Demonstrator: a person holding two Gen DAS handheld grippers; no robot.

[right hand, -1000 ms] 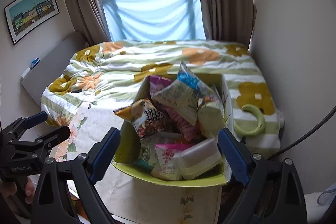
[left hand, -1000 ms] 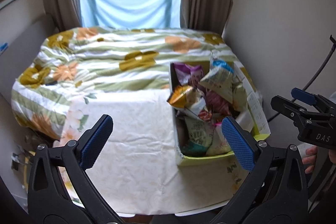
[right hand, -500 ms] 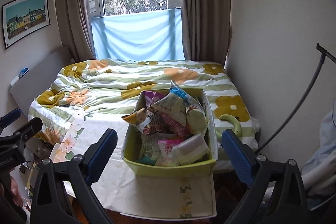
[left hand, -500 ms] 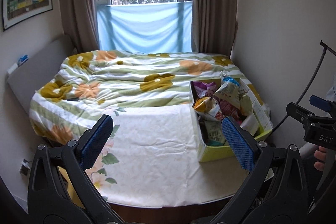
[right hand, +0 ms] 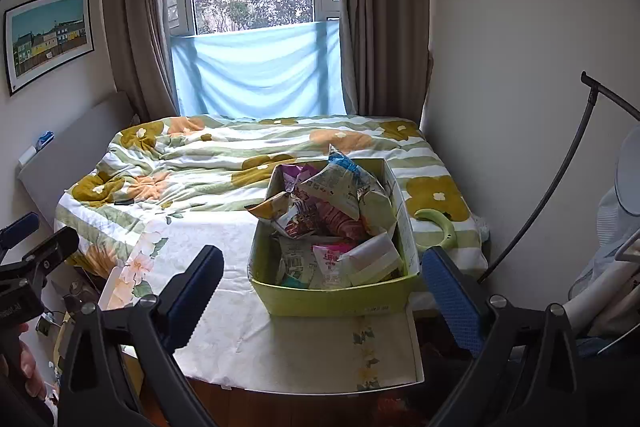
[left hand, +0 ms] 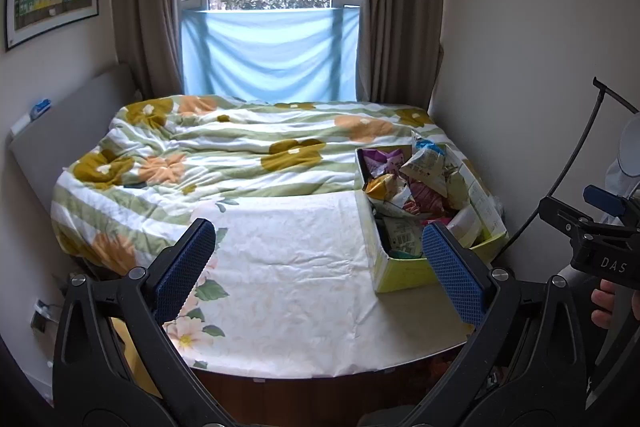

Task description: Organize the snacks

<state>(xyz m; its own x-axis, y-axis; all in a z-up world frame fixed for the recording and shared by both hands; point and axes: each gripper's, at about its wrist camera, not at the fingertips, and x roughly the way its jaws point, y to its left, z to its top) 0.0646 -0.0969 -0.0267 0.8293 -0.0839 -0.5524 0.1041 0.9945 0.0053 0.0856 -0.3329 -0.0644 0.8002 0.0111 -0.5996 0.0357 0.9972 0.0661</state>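
A yellow-green cardboard box [right hand: 332,297] stands on a white floral cloth [right hand: 240,311] at the foot of a bed. It holds several snack packets [right hand: 320,199] piled loosely. The box also shows at the right in the left wrist view [left hand: 404,271]. My left gripper [left hand: 320,267] is open and empty, held back from the cloth, left of the box. My right gripper [right hand: 324,299] is open and empty, held back in front of the box. Each gripper shows at the edge of the other's view.
The bed carries a flowered green and white duvet [right hand: 208,163]. A green curved object [right hand: 440,225] lies on the bed right of the box. A wall and a black curved stand [right hand: 560,183] are at the right. A window with curtains is behind.
Both grippers have pulled back and risen away from the box, so the box looks smaller and more of the room shows. Both stay open and empty.
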